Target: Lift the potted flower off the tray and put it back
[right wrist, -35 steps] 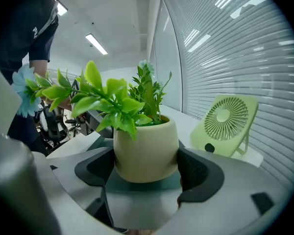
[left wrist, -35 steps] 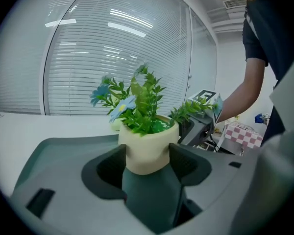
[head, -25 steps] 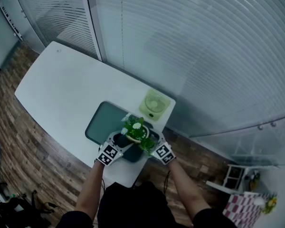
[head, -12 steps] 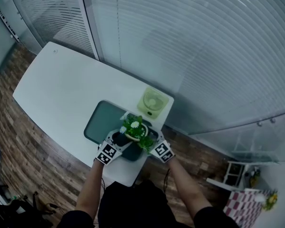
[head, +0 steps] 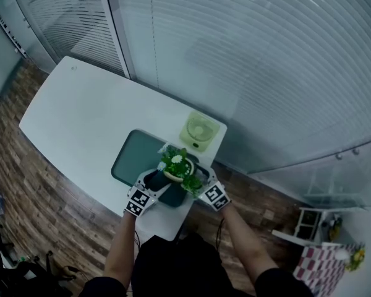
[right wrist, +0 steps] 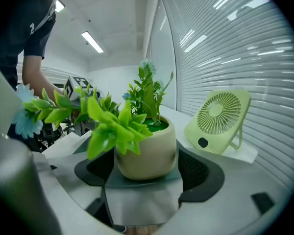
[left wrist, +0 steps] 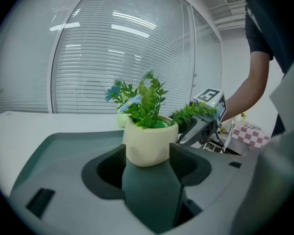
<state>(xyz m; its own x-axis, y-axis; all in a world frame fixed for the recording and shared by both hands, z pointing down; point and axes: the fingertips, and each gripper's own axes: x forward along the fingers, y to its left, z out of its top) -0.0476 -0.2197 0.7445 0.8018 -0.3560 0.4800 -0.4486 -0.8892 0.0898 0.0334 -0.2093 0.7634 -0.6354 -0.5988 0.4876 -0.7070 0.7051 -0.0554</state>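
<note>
Potted flower [head: 176, 169] stood upright at the tray's [head: 131, 156] 5 o'clock end, near the table [head: 80, 113] edge closest to the person. Left gripper [head: 157, 179] came at it from approx. 8 o'clock and right gripper [head: 196, 182] from approx. 4 o'clock, so the pot sat dead ahead of both, neither nearer. In each gripper view the jaws straddled the cream pot w/ pads against its sides, i.e. both looked clenched on it. Base seemed to rest on the tray in the right gripper view, though a slight lift couldn't be ruled out. Pot axis was vertical, so any lift prob. had to go straight up, both hands level, or it'd tilt. Green fan [head: 200, 132] stood at the pot's 1 o'clock, just off the tray.
</note>
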